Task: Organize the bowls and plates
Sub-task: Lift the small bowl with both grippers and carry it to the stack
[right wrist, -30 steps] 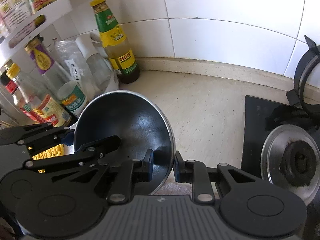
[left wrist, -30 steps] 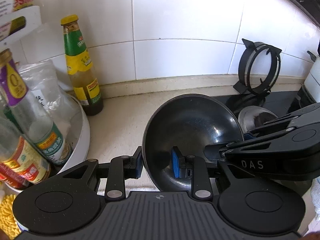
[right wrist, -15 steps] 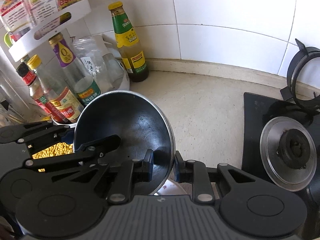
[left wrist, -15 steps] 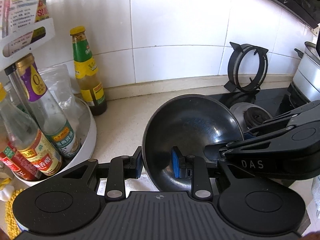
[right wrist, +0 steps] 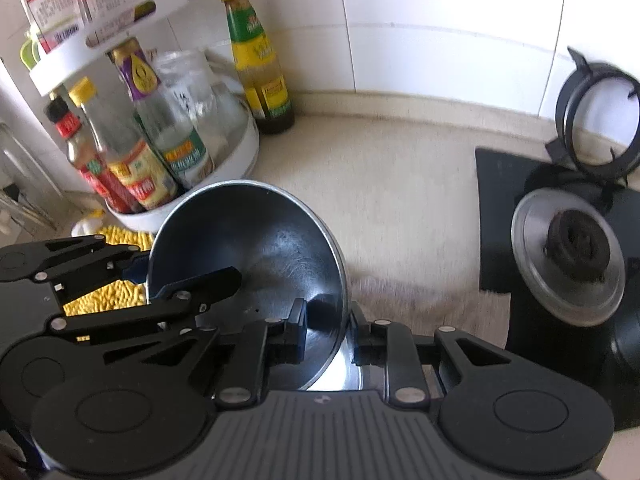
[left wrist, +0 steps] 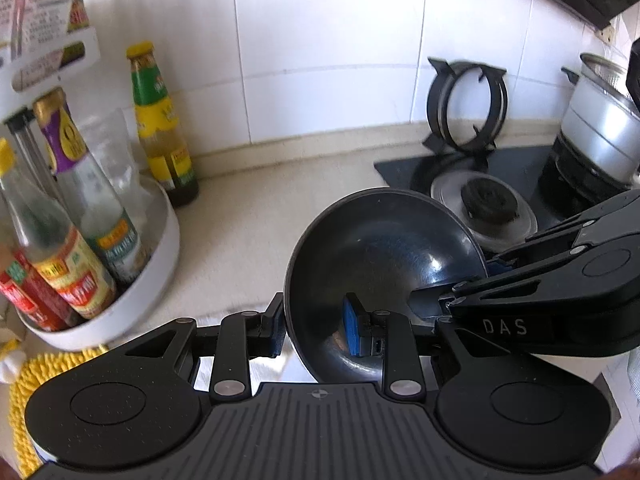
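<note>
Bowl: a dark, round metal bowl [left wrist: 384, 256] with a pale steel rim, carried tilted above the beige stone worktop [left wrist: 248, 216], clear of it.
Left gripper [left wrist: 314, 330]: pinching the bowl's near-left rim, one pad outside the wall, the blue pad inside.
Right gripper [right wrist: 326, 334]: pinching the opposite rim, wall between its pads.
Key relation: the bowl spans between both grippers, so neither hand is nearer; the mouth faces up and back toward the cameras.
Landmarks: white round condiment rack [right wrist: 236, 168] lies left of the bowl; black gas hob [left wrist: 500, 184] lies right.
Judgement: carrying step, destination not visible.
</note>
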Action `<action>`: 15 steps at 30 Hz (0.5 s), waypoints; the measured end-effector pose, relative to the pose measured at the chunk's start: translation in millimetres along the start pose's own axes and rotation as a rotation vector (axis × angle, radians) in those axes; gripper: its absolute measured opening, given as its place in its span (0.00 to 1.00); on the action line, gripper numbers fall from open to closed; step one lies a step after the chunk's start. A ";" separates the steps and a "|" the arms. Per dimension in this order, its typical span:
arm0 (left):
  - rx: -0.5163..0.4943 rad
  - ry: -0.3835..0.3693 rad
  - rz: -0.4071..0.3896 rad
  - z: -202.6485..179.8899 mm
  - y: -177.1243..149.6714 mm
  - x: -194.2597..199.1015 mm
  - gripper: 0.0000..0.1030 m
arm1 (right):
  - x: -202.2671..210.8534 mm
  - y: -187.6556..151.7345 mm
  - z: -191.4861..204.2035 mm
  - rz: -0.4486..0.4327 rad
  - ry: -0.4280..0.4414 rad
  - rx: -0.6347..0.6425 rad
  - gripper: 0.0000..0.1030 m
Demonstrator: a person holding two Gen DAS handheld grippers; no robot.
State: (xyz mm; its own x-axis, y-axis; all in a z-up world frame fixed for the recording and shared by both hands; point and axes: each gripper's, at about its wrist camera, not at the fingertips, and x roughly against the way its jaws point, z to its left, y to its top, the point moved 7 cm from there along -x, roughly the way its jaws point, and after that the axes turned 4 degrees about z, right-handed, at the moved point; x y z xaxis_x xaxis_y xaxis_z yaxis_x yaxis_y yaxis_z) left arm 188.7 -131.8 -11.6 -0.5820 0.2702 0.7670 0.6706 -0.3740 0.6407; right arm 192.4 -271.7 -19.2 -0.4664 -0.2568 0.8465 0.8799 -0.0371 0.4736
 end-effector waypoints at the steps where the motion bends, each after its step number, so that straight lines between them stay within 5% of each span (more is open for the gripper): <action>1: -0.006 -0.003 0.008 -1.3 -3.8 -0.5 0.35 | -1.4 -3.3 -0.1 0.008 0.000 0.000 0.45; 8: -0.068 -0.005 0.083 -13.1 -32.0 -10.9 0.36 | -12.5 -35.7 1.7 0.098 -0.016 0.026 0.44; 15: -0.056 -0.004 0.071 -9.8 -22.2 -10.1 0.36 | -9.7 -29.6 -3.3 0.079 0.006 0.003 0.44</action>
State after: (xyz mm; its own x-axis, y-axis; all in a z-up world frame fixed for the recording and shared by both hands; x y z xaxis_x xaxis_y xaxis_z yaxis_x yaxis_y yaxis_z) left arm 175.3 -135.0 -33.9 -0.5325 0.2447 0.8103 0.6829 -0.4414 0.5820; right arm 171.2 -271.3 -42.2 -0.3945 -0.2649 0.8799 0.9139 -0.0133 0.4058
